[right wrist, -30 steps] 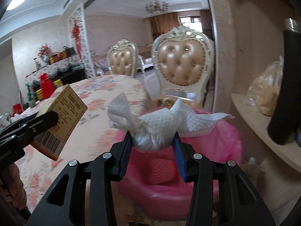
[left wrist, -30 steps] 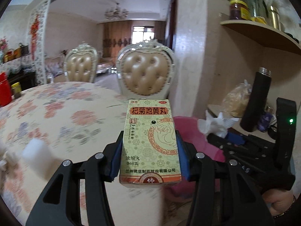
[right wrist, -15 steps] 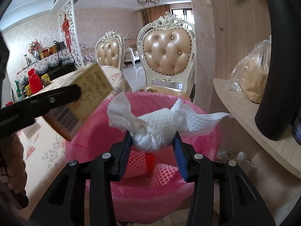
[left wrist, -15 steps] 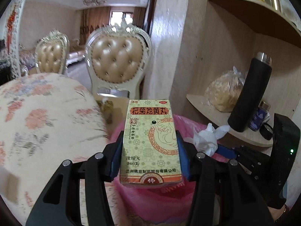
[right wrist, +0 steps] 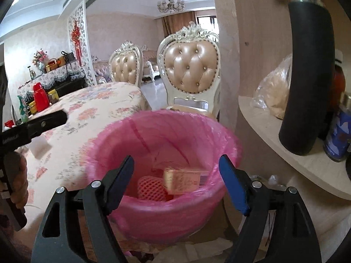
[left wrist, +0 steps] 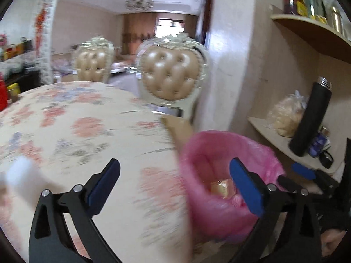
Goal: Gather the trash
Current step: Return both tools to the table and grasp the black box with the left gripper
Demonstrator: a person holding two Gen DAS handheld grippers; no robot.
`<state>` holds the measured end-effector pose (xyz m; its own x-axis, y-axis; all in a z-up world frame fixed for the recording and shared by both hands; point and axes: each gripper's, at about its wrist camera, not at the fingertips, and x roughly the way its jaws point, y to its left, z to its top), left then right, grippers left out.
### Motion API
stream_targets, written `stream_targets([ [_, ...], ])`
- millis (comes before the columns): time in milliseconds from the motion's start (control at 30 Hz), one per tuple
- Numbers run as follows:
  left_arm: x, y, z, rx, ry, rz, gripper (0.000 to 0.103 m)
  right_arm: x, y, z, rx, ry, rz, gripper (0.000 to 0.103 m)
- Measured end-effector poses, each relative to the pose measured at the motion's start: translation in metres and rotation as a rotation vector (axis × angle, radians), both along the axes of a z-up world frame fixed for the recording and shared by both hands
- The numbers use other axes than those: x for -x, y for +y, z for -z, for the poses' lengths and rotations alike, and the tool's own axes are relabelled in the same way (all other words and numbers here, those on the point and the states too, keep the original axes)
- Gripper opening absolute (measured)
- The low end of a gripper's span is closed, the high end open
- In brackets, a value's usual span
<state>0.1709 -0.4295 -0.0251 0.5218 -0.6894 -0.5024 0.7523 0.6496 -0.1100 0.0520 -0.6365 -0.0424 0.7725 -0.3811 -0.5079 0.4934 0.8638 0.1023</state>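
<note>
A bin with a pink liner (right wrist: 197, 131) (left wrist: 219, 144) stands beside the flowered table (left wrist: 87, 131). Inside it lies the yellow medicine box (right wrist: 182, 180) (left wrist: 222, 187), next to a pink foam net (right wrist: 151, 186). My right gripper (right wrist: 176, 183) hangs over the bin's near rim, its jaws opening with nothing between them; the white tissue is out of sight. My left gripper (left wrist: 175, 182) straddles the table edge and the bin, its jaws opening wide and empty. The right gripper (left wrist: 307, 175) shows at the right of the left wrist view. A white piece (left wrist: 22, 175) lies blurred on the table.
A corner shelf (right wrist: 274, 135) right of the bin holds a black flask (right wrist: 307, 76), a bagged item (right wrist: 274, 92) and a blue bottle (right wrist: 337, 135). Two padded chairs (right wrist: 190, 70) stand behind the table. A red jar (right wrist: 40, 97) and tins sit at its far left.
Both grippers have let go: the medicine box dropped from the left one into the bin, and the tissue left the right one. The left gripper swung back toward the table.
</note>
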Motion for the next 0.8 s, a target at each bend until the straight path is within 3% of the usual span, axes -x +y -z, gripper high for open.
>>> stream_targets([
  [267,-0.007,0.130,-0.008,-0.066,-0.062,-0.247,0.098,-0.043,0.088,-0.019,-0.007,-0.027,-0.184,0.091],
  [433,-0.011,0.224,-0.009,-0.096,-0.086,-0.418,0.098,-0.087,0.163,-0.019,-0.007,0.001,-0.344,0.091],
  [800,-0.032,0.427,0.000,-0.175,-0.042,-0.784,0.098,-0.168,0.317,-0.014,-0.020,0.060,-0.636,0.091],
])
